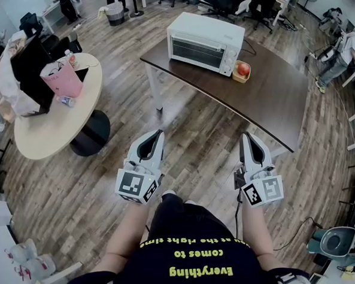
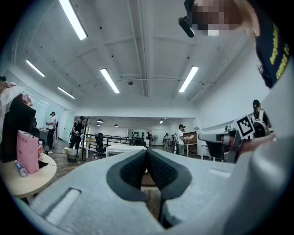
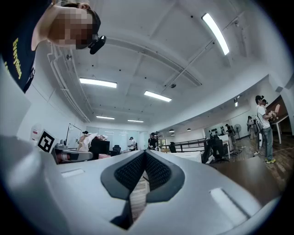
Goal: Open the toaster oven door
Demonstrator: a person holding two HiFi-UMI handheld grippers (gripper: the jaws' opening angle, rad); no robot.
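Note:
A white toaster oven (image 1: pixel 204 43) with its glass door closed stands at the far end of a dark brown table (image 1: pixel 265 97); beside it sits a small bowl with a red apple (image 1: pixel 243 70). Both grippers are held low over the wooden floor, well short of the table. My left gripper (image 1: pixel 159 133) is shut with nothing in it, its dark pads (image 2: pixel 138 167) meeting at the tips. My right gripper (image 1: pixel 247 136) is shut and empty too, pads (image 3: pixel 156 170) together. In the left gripper view the toaster oven (image 2: pixel 126 149) shows small and far off, above the jaws.
A round beige table (image 1: pixel 53 122) at the left carries a pink bag (image 1: pixel 61 78), a bottle and a dark bag on a chair. Office chairs and a bin stand at the back. A person (image 1: pixel 340 53) sits at the right edge. Several people stand far off.

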